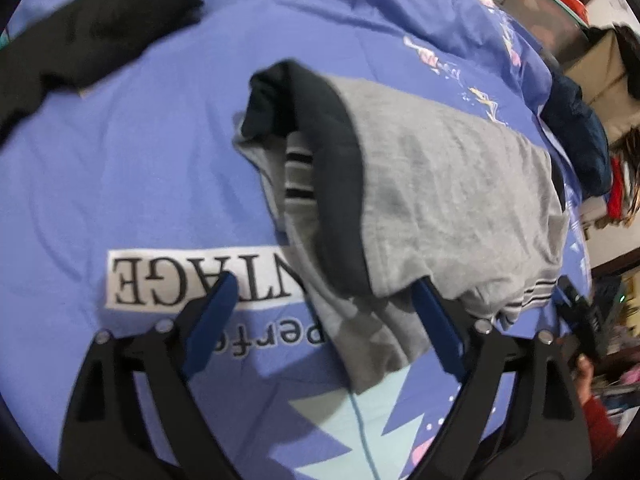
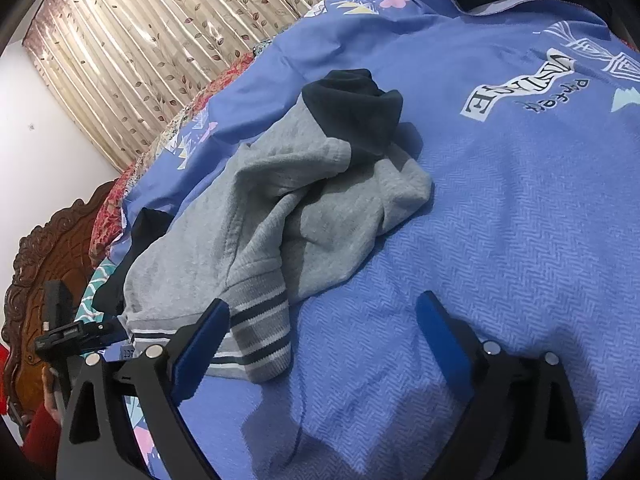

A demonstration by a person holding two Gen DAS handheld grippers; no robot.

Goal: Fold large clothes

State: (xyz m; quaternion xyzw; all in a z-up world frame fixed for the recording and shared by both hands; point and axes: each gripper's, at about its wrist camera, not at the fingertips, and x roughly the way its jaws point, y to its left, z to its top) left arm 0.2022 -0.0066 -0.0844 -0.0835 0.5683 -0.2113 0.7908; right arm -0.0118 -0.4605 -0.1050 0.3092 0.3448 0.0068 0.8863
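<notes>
A grey sweatshirt (image 1: 440,184) with dark navy panels and striped ribbing lies bunched and partly folded on the blue printed bedsheet (image 1: 140,160). My left gripper (image 1: 324,314) is open wide over the sweatshirt's near corner; grey cloth lies loosely between the fingers, and the right pad (image 1: 436,320) sits at the hem's edge. In the right wrist view the sweatshirt (image 2: 248,216) spreads to the upper left. Its striped cuff (image 2: 256,344) lies just beside the left pad (image 2: 204,336) of my open right gripper (image 2: 324,338), which has only sheet between its fingers.
A black garment (image 1: 80,32) lies at the sheet's far left. Dark blue clothes (image 1: 576,132) and boxes sit past the bed's right edge. A carved wooden headboard (image 2: 44,248) and a leaf-print curtain (image 2: 140,40) border the bed. A hand (image 1: 584,368) holds the other gripper.
</notes>
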